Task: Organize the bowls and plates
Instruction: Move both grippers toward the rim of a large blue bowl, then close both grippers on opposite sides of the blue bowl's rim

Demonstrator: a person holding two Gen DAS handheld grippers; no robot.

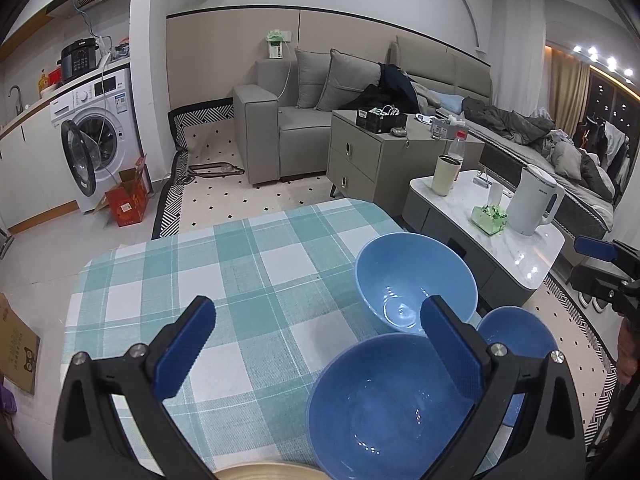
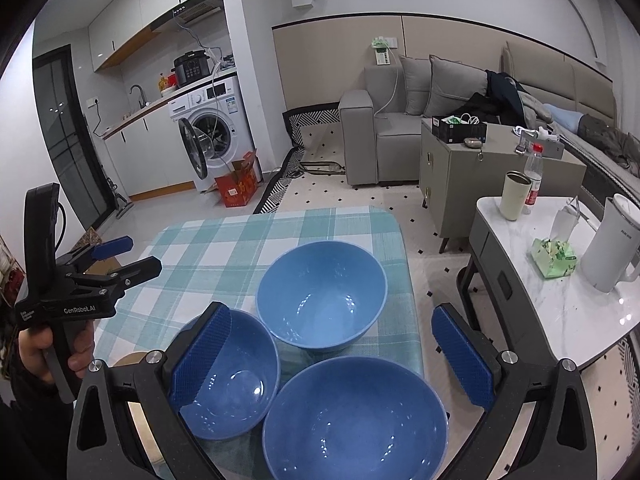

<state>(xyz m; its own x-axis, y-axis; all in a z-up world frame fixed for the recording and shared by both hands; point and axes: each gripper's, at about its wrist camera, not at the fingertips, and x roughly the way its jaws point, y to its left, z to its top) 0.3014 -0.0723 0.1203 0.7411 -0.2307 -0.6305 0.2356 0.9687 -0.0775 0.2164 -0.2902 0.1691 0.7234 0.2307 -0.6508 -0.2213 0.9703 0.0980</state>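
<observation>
Three blue bowls sit close together at the right end of the table [image 2: 208, 248], on its green-and-white checked cloth. The light bowl [image 2: 321, 294] is farthest from the person, the dark bowl [image 2: 230, 376] sits nearer on its left, and the big bowl [image 2: 354, 420] is nearest, toward the table's right edge. All three stand upright and look empty.

The right claw [image 2: 332, 364] hangs above them, spread wide and holding nothing; its left pad overlaps the dark bowl's rim in the view, though I cannot tell if it touches. The left claw [image 1: 318, 350] hovers over the cloth to the left of the bowls, also wide open and empty. A hand [image 2: 60, 354] grips its handle.

A tan rim [image 1: 256, 470] peeks in at the near table edge; what it belongs to I cannot tell.
</observation>
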